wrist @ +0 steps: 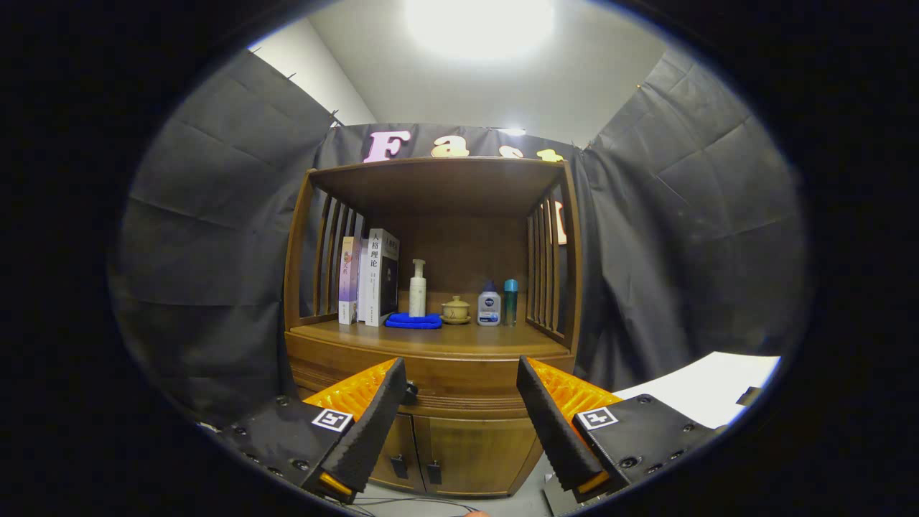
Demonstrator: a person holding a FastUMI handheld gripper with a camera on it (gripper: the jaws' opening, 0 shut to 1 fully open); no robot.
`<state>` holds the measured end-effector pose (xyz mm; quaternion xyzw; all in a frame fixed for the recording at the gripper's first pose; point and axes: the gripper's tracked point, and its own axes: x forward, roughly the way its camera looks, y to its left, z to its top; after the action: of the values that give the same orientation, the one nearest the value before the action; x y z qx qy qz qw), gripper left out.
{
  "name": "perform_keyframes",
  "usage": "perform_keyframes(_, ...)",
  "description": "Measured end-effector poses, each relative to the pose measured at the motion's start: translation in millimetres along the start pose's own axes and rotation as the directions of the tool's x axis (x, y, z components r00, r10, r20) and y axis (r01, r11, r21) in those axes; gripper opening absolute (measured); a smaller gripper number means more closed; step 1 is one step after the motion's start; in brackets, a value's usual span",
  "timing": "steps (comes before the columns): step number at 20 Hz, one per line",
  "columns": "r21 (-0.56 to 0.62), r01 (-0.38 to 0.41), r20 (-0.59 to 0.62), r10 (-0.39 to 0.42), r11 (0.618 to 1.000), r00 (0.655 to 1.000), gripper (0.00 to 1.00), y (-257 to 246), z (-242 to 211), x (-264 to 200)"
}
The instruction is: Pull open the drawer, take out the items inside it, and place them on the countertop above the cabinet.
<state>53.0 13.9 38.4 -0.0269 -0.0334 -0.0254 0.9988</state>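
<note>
Wooden cabinet (pixel 431 337) stands ahead of your gripper (pixel 459 402), whose fingers are spread apart and hold nothing; the drawer (pixel 459 373) under the desk (pixel 431 337) top is shut, its front showing between the fingers. Standing on the desk are books (pixel 370 280), one spine bearing Chinese characters too small to confirm, a white pump bottle (pixel 417 287) behind a folded blue cloth (pixel 413 321), a small lidded cup (pixel 455 309), a blue-labelled bottle (pixel 489 305) whose brand you cannot read, and a teal bottle (pixel 510 300).
</note>
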Motion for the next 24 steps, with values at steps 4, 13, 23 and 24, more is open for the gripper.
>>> perform_keyframes(4,-0.002,-0.026,-0.019,0.026,1.000,0.999,0.99,17,-5,31)
perform_keyframes(13,0.068,-0.061,-0.149,0.071,0.996,0.986,1.00,48,-59,100)
perform_keyframes(23,0.121,-0.073,-0.227,0.099,0.990,0.969,0.98,71,-104,134)
perform_keyframes(24,0.118,-0.078,-0.233,0.104,0.990,0.967,0.98,72,-108,138)
